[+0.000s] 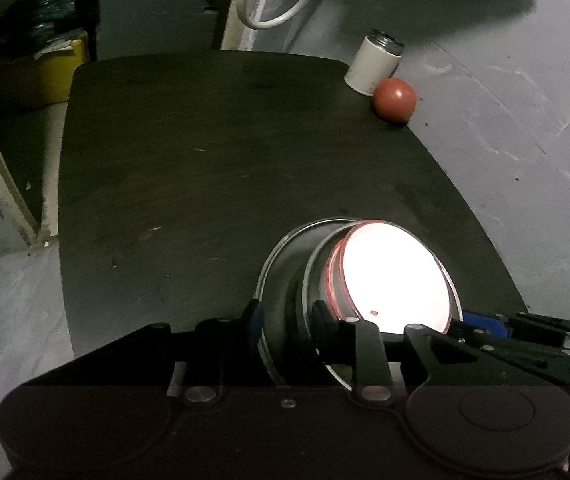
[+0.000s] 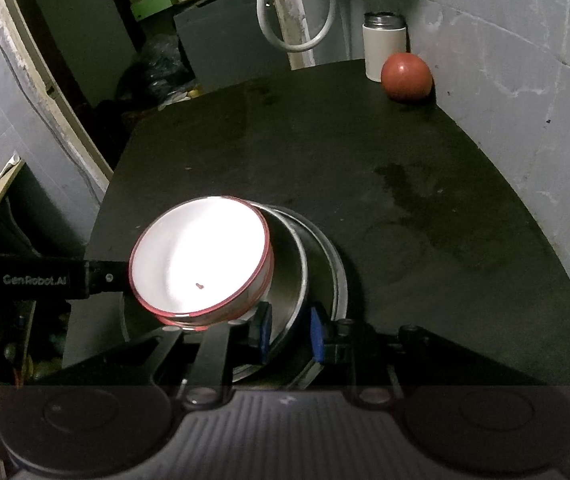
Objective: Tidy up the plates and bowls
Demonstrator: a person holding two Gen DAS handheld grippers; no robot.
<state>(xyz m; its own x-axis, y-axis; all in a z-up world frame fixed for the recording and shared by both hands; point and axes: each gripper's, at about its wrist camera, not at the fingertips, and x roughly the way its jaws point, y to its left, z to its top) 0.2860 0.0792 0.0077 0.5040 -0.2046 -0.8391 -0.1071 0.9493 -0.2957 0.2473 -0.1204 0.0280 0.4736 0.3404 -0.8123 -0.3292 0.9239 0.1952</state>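
White red-rimmed bowl sat tilted inside steel bowl; right gripper straddled the steel rim; tomato lay beyond.

1. I see a white bowl with a thin red rim, brightly lit so its inside looks washed out; a tiny dark speck sits on its inner floor.
2. It sits tilted inside a steel bowl, leaning towards one side rather than nesting flat.
3. The steel bowl is shiny, with a rolled rim, and rests in turn on a wider steel plate whose edge shows just outside it.
4. From my left wrist view the stack reads the same: white bowl uppermost, steel walls around it.
5. The whole stack stands at the near edge of the dark tabletop.
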